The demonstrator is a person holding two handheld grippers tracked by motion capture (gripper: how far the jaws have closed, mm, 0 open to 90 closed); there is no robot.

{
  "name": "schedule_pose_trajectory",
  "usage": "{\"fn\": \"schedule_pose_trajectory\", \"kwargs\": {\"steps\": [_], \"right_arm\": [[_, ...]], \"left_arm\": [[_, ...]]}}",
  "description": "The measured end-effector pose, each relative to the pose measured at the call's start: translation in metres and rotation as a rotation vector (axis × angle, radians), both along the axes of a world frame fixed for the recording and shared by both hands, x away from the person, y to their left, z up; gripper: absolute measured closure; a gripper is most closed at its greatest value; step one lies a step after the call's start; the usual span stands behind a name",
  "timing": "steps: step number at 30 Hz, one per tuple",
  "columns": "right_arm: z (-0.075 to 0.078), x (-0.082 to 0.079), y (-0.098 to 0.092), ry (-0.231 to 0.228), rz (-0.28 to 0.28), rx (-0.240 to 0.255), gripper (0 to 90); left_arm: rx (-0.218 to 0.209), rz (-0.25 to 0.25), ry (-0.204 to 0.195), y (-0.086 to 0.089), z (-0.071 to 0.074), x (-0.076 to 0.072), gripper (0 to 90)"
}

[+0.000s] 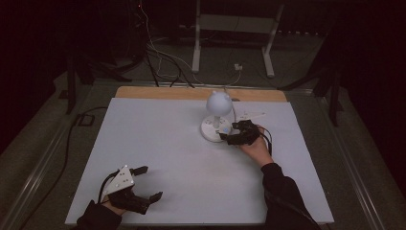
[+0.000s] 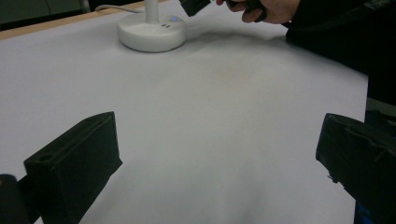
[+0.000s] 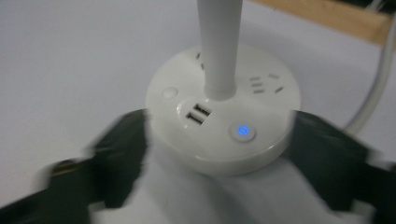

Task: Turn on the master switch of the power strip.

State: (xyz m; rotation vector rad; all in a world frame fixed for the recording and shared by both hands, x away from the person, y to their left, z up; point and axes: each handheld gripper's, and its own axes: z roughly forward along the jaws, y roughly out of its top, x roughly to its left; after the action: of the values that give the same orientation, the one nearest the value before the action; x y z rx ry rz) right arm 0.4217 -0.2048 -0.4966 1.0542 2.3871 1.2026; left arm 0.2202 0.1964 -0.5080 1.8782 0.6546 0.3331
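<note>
Lamp: a small white desk lamp with a round globe head (image 1: 219, 102), a thin white stem and a round white plastic base (image 1: 211, 128) stands on the white-covered table (image 1: 158, 139), toward the far edge, a little right of the middle.
Base details: the right gripper view shows two USB ports, a lit blue button (image 3: 243, 130) and socket slots on top; the stem is cut off at the top of that view.
Cord: a white cable (image 3: 378, 79) leaves the base toward the far edge; its end is lost in the dark.
Right gripper (image 1: 229, 133): jaws spread wide, one on each side of the base's near rim; motion blur hides whether they touch it.
Left gripper (image 1: 148, 183): near the table's near-left corner, jaws wide apart over bare table, gripping nothing.
Background: the floor beyond the far edge is too dark to make out.
</note>
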Motion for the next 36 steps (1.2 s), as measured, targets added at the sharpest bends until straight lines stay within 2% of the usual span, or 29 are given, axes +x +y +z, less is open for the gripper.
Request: {"fn": "schedule_pose_trajectory", "kwargs": {"steps": [2,9,13,19,30,36], "right_arm": [[-0.001,0.001,0.001,0.037,0.006,-0.014,0.0],[0.002,-0.004,-0.002,0.061,0.031,0.022,0.0],[0.005,-0.009,-0.004,0.042,0.013,-0.012,0.0],[0.010,-0.017,-0.010,0.032,0.007,-0.013,0.0],[0.008,-0.039,-0.026,0.056,0.014,-0.003,0.0],[0.005,-0.057,-0.036,0.033,0.015,-0.014,0.0]], "left_arm": [[0.000,0.000,0.000,0.000,0.000,0.000,0.2],[0.001,-0.002,-0.001,0.000,0.000,0.000,0.1],[0.002,-0.004,0.001,-0.001,0.000,0.000,0.1],[0.003,-0.003,-0.001,-0.001,0.000,0.000,0.1],[0.004,-0.005,0.000,-0.001,0.000,0.000,0.1],[0.005,-0.005,0.000,-0.001,0.000,0.000,0.2]]}}
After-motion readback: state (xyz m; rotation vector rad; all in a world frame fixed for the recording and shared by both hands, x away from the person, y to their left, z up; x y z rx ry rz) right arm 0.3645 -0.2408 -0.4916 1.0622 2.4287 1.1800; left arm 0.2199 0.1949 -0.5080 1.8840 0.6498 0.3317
